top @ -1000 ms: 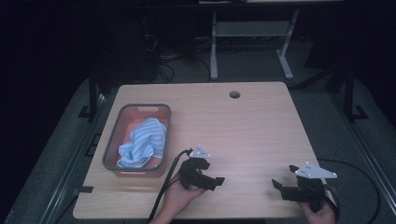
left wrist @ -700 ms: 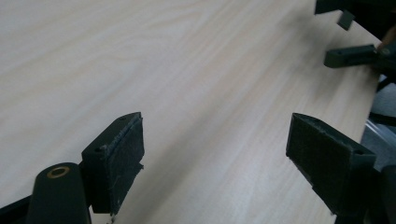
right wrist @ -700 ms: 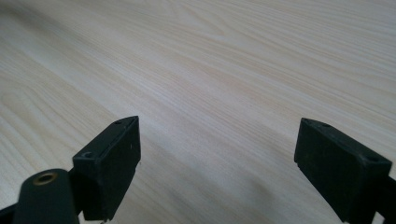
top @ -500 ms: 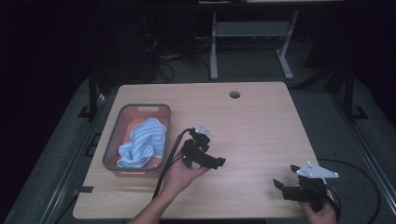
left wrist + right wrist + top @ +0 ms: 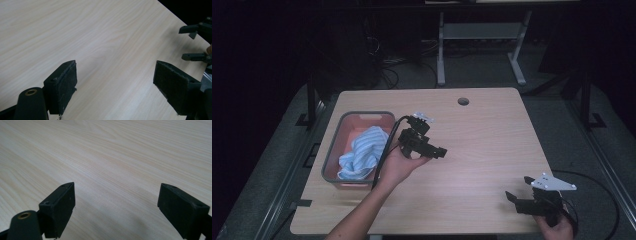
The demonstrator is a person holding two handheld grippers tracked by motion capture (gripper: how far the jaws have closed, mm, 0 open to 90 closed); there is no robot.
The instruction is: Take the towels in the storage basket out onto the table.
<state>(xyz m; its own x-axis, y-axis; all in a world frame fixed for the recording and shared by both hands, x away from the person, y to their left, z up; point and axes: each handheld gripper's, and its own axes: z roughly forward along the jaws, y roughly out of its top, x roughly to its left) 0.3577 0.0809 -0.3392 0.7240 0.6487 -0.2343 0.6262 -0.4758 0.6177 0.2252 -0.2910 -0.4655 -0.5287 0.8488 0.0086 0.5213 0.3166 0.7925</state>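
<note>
table point(image 5: 492, 135): light wood top, round hole point(image 5: 463, 101) near its far edge, dark floor around it.

tray point(image 5: 333, 150): grey-rimmed with a reddish inside, sits on the left part of the table, long side running front to back. a blue-and-white striped cloth point(image 5: 361, 152) lies bunched inside it, filling the nearer half; the far end of the tray floor is bare.

left gripper point(image 5: 438, 150): held in the left hand point(image 5: 399, 165), just right of the tray, near mid-table, lifted off the wood. jaws point to the right, away from the tray. in the left gripper view the gripper point(image 5: 115, 82) has its jaws wide apart with bare wood between them, nothing held. its cable point(image 5: 384, 150) runs over the tray's right rim toward the front edge.

right gripper point(image 5: 516, 196): at the front right corner of the table, held in the right hand point(image 5: 557, 227), grey plate on top. jaws point left. in the right gripper view the gripper point(image 5: 116, 202) shows jaws spread wide, bare wood between, nothing gripped. the same gripper point(image 5: 190, 42) appears at the right edge of the left gripper view, well apart from the left one.

the two grippers are well apart; neither touches the cloth or the tray.
</note>
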